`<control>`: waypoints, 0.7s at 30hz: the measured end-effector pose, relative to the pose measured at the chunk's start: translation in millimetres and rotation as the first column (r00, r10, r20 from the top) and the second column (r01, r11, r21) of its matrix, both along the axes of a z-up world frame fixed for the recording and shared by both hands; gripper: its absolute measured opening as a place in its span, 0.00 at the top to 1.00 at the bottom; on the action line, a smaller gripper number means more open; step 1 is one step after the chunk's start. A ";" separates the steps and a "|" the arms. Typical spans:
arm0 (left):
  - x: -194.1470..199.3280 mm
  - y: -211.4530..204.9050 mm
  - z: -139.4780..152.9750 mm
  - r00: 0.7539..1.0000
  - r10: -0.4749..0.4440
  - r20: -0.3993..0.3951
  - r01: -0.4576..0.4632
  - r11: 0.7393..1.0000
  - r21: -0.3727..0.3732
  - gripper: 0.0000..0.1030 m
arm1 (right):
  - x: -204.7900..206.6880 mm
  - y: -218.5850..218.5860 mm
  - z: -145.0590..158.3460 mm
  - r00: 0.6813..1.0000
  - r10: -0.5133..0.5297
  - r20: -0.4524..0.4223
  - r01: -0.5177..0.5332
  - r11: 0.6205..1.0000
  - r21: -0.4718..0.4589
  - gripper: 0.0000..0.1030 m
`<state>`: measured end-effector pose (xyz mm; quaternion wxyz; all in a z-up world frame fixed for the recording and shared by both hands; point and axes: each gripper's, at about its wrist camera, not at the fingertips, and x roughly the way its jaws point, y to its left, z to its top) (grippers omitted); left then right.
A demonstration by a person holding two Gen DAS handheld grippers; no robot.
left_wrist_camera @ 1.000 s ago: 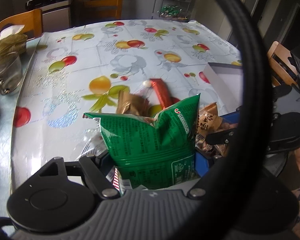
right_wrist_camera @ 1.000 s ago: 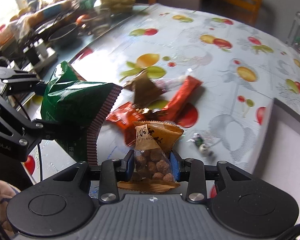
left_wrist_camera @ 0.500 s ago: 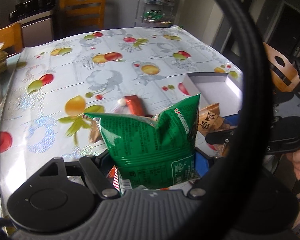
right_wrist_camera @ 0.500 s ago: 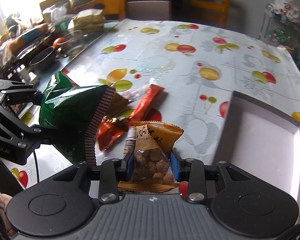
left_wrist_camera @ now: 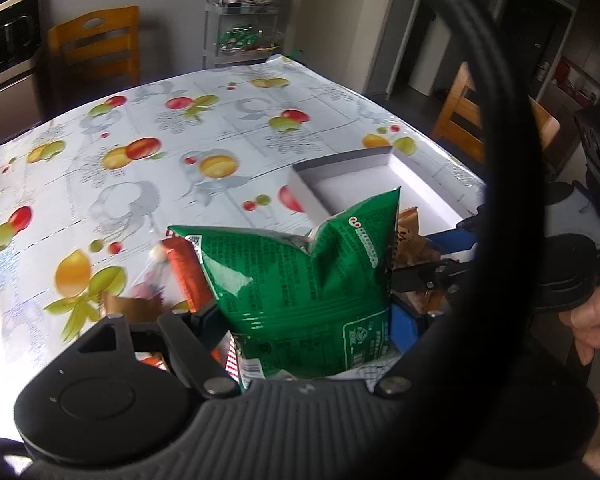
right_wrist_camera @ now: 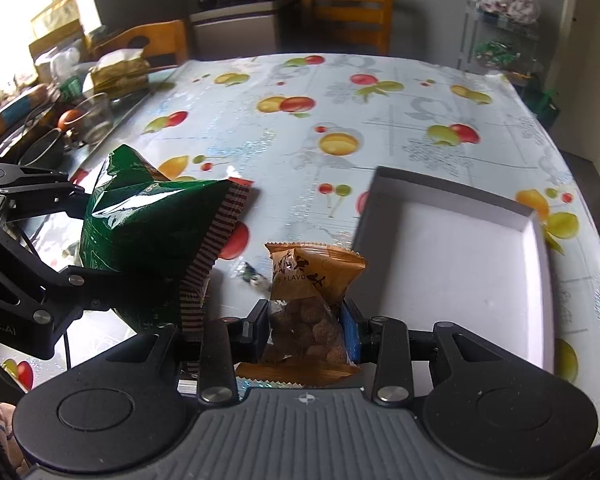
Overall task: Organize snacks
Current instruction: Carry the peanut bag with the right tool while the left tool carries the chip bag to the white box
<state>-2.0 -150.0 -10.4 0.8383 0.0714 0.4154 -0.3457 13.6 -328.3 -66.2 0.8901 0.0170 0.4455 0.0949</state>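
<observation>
My left gripper point(left_wrist_camera: 300, 320) is shut on a green snack bag point(left_wrist_camera: 304, 280) and holds it above the table; the bag also shows at the left of the right wrist view point(right_wrist_camera: 148, 232). My right gripper point(right_wrist_camera: 306, 320) is shut on a small orange packet of brown snack balls point(right_wrist_camera: 308, 292), held upright just left of the shallow white box point(right_wrist_camera: 460, 256). The box is empty and also shows in the left wrist view point(left_wrist_camera: 364, 192). An orange-red wrapper point(left_wrist_camera: 180, 268) and a brown wrapper point(left_wrist_camera: 132, 304) lie on the table behind the green bag.
The table carries a fruit-print cloth point(right_wrist_camera: 340, 112). Bowls, a glass and bags crowd the far left edge point(right_wrist_camera: 72, 116). A small wrapped candy point(right_wrist_camera: 252, 276) lies near the box. Wooden chairs point(right_wrist_camera: 348, 12) stand behind the table. A black cable point(left_wrist_camera: 504, 160) loops across the left wrist view.
Both grippers have swung to the right with their snacks still held. The white box has come closer and more fully into both views; the loose wrappers have slid left.
</observation>
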 end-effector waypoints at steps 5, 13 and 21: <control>-2.3 -19.8 1.2 0.999 -0.049 0.000 0.049 0.999 -0.004 0.23 | -9.8 -17.2 0.7 0.999 -0.053 0.004 0.053 0.999 -0.003 0.63; -5.8 -64.4 7.1 0.989 -0.141 0.036 0.142 0.990 -0.008 0.23 | -26.5 -52.3 0.3 0.989 -0.148 0.001 0.148 0.989 -0.016 0.63; -7.8 -97.0 6.5 0.979 -0.201 0.040 0.201 0.980 0.006 0.23 | -37.1 -79.2 -2.0 0.978 -0.206 0.001 0.206 0.978 -0.027 0.63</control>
